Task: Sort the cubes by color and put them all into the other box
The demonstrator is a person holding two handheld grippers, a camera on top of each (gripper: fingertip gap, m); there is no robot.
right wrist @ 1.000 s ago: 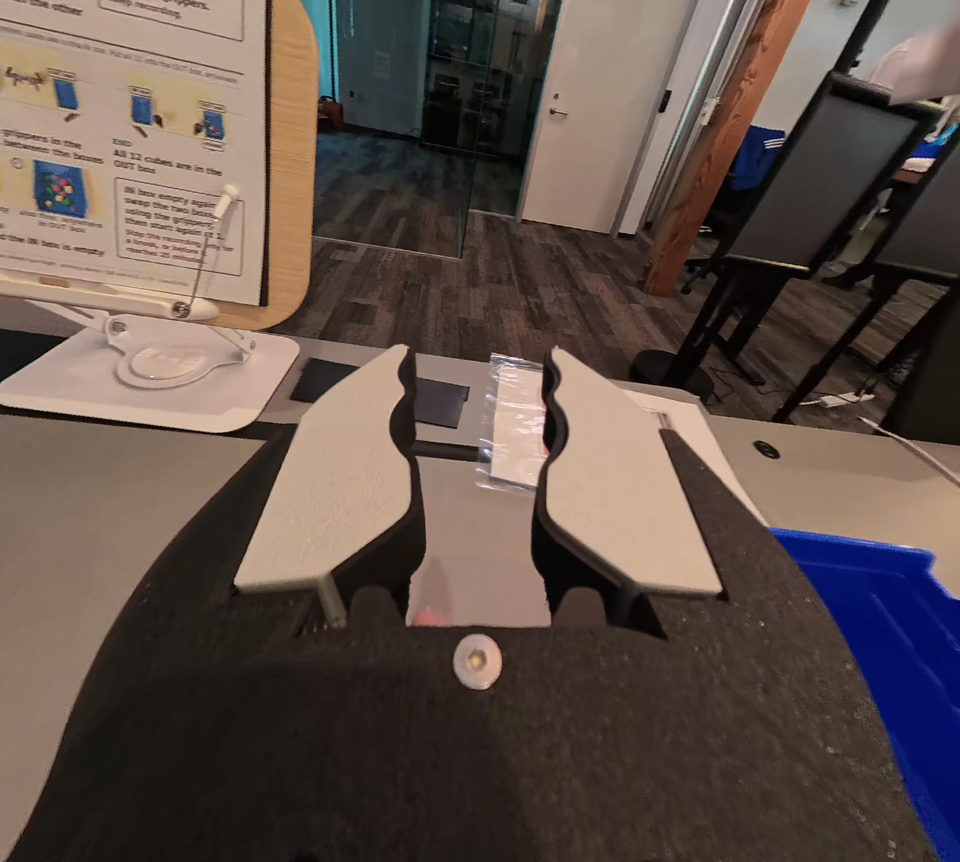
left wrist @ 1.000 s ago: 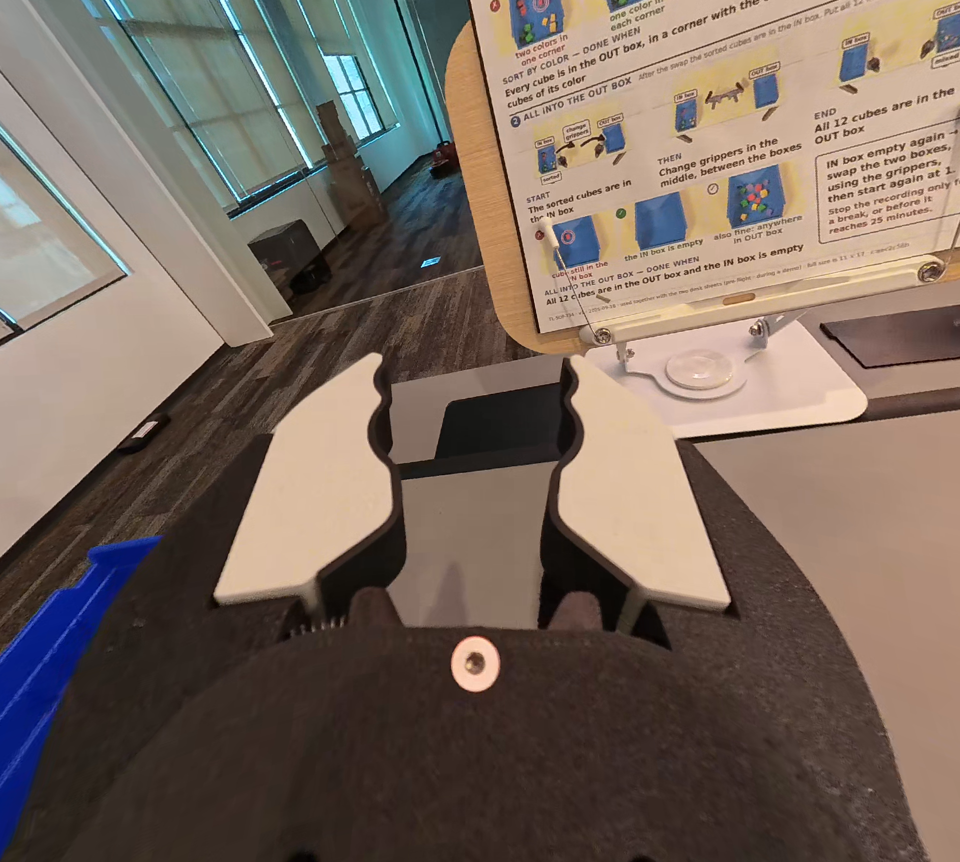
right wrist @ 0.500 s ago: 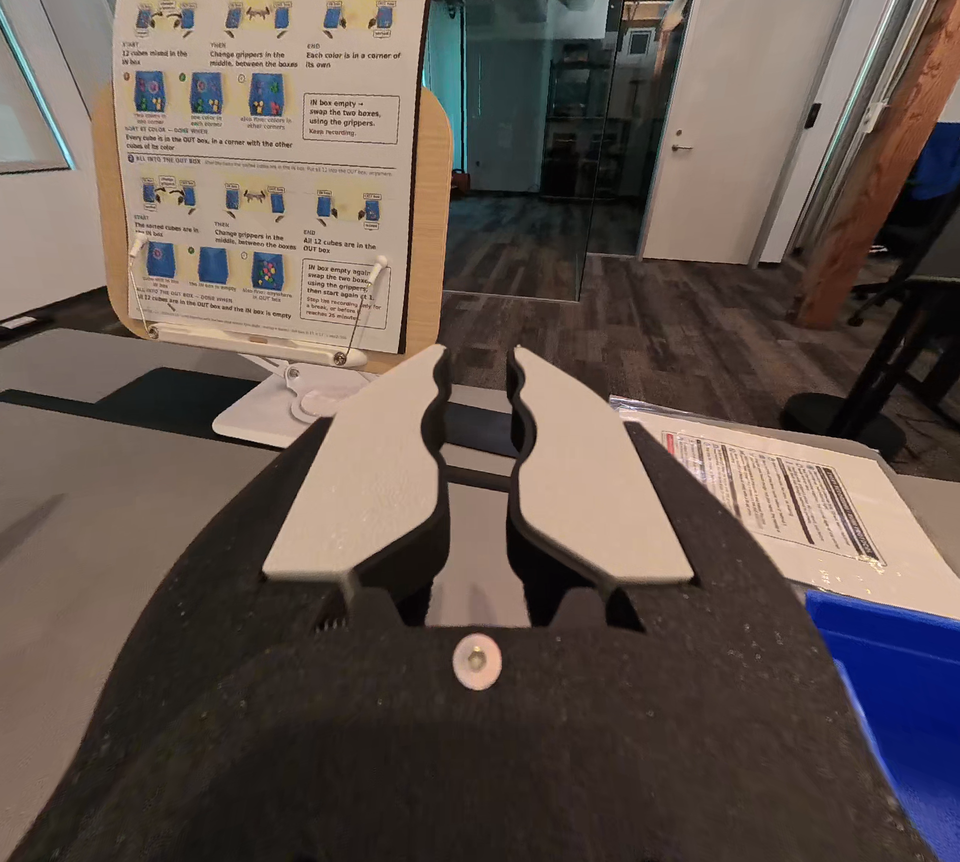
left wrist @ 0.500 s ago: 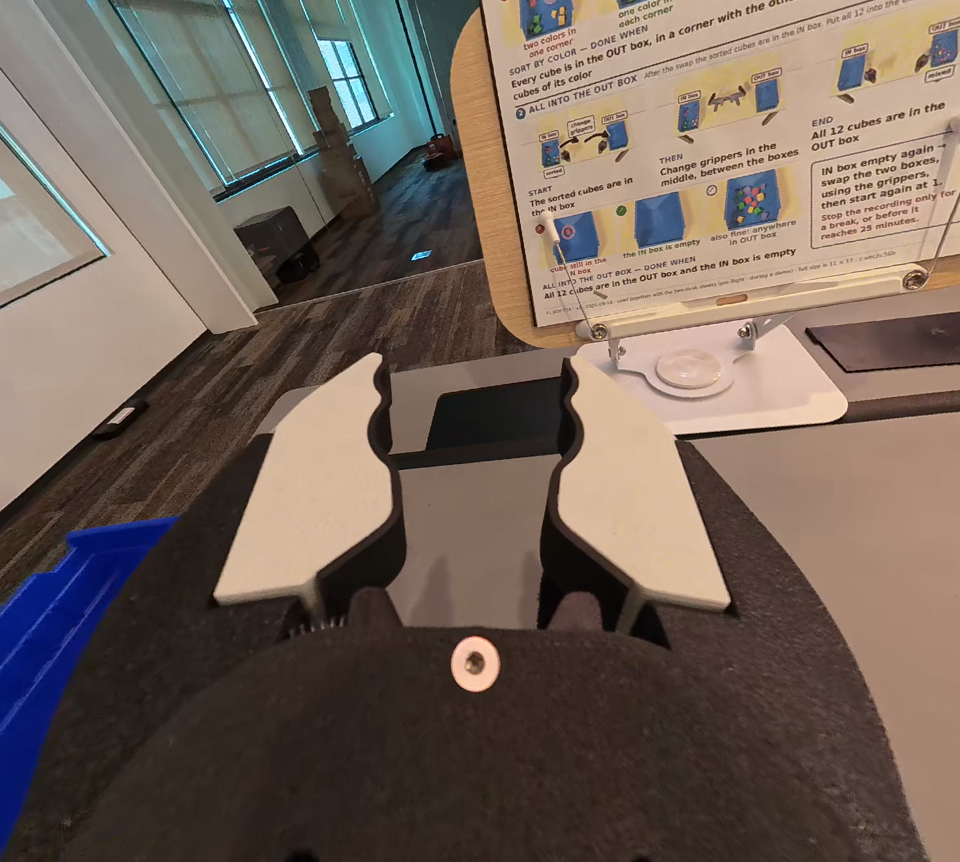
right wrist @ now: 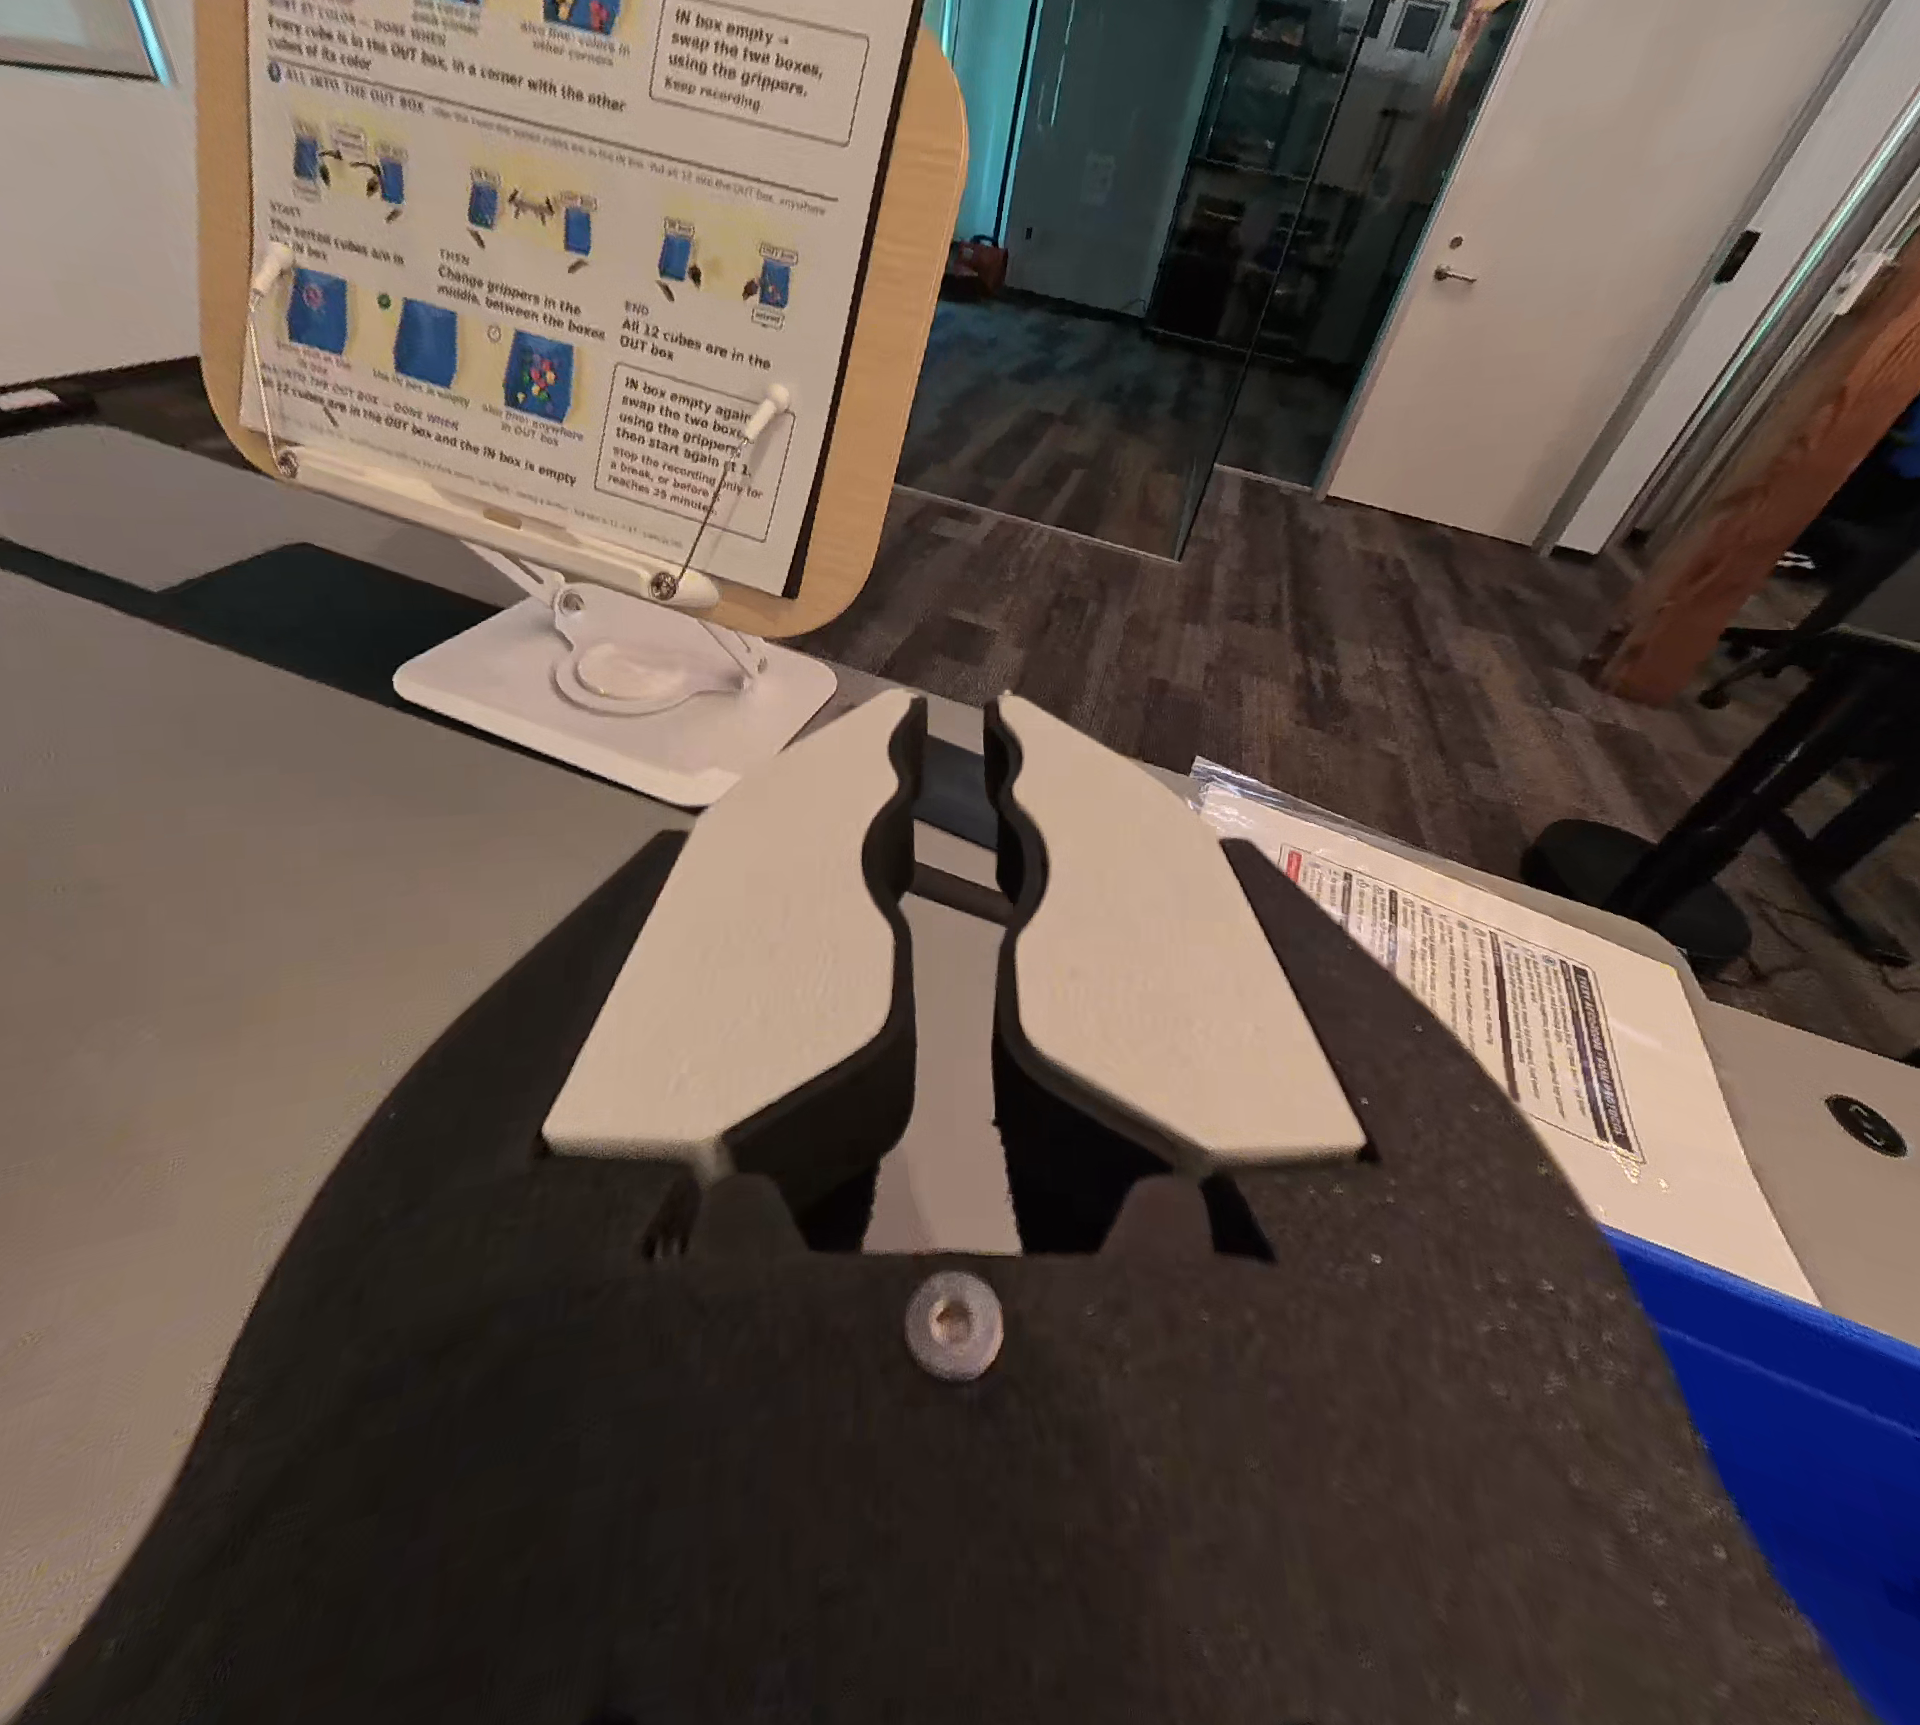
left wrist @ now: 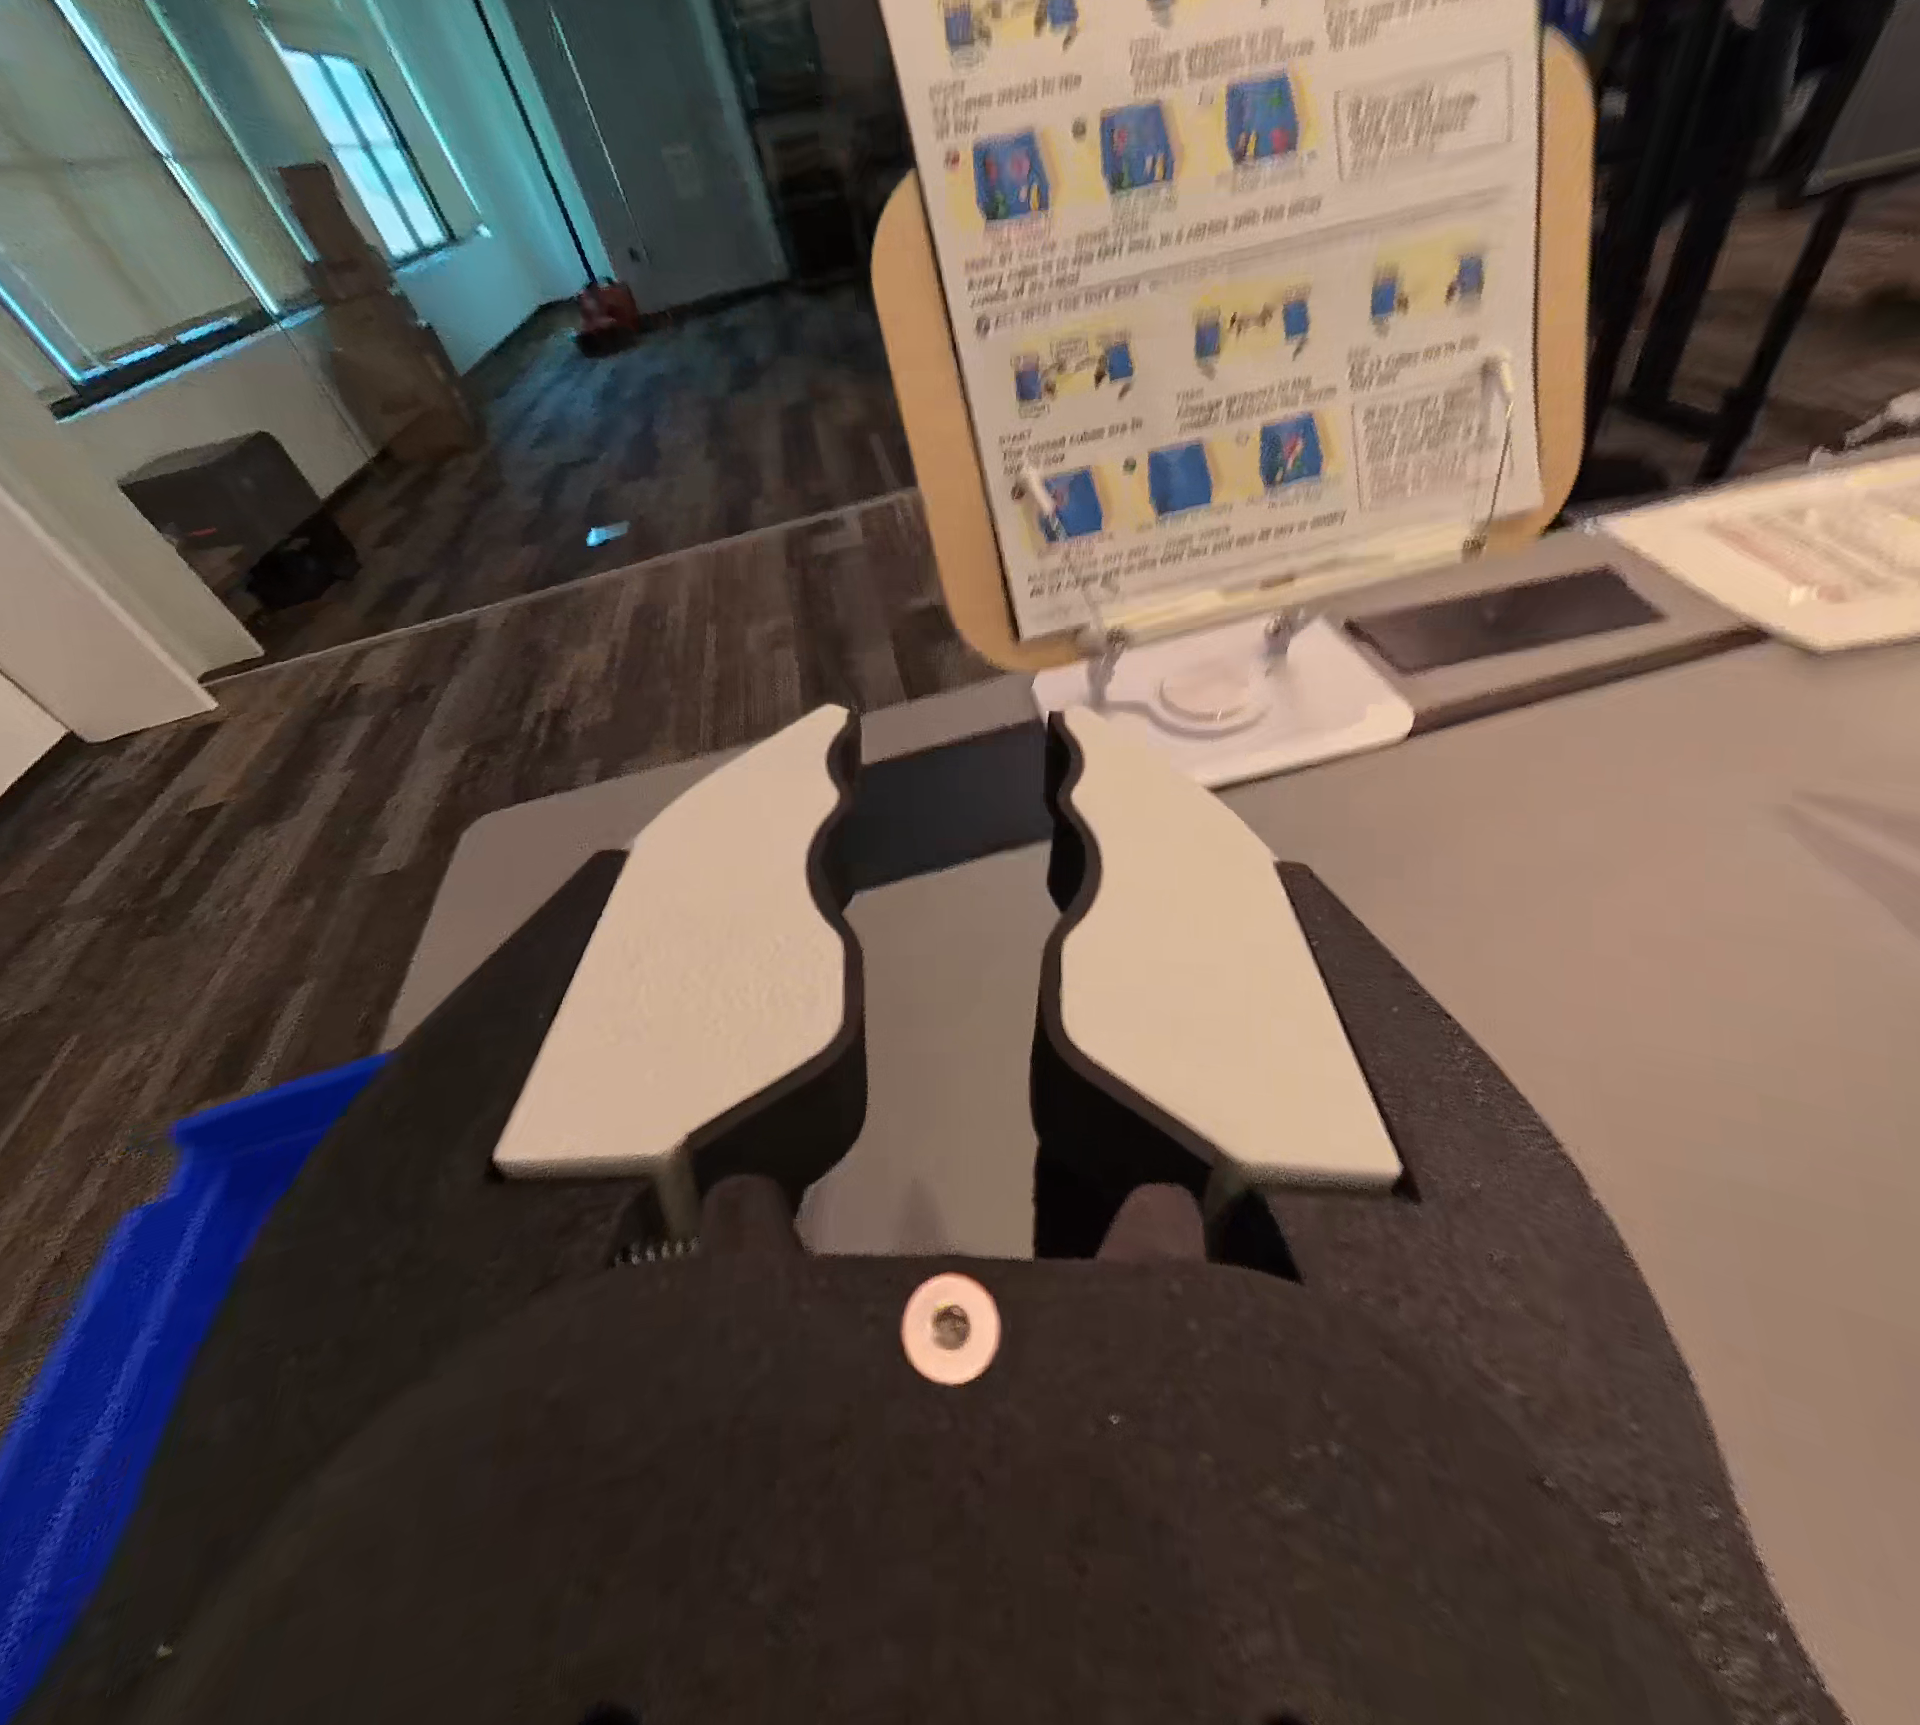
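No cubes show in either view. In the left wrist view my left gripper (left wrist: 951, 730) is partly open and empty, held above the grey table (left wrist: 1579, 969). The edge of a blue box (left wrist: 125, 1312) shows at the lower left, beside the gripper body. In the right wrist view my right gripper (right wrist: 954, 709) is almost closed, with only a narrow slit between the fingers and nothing in it. A corner of a blue box (right wrist: 1787, 1436) shows at the lower right. The insides of both boxes are hidden.
An instruction board on a white stand (left wrist: 1216, 273) stands at the table's far edge; it also shows in the right wrist view (right wrist: 540, 169). A laminated sheet (right wrist: 1455, 969) lies at the right, and a black pad (left wrist: 1507, 621) lies beside the stand. The floor drops off beyond the table.
Both grippers have narrowed: the left to about half its earlier gap, the right to a thin slit. Both views swung, the right toward the board, the left rightward and up.
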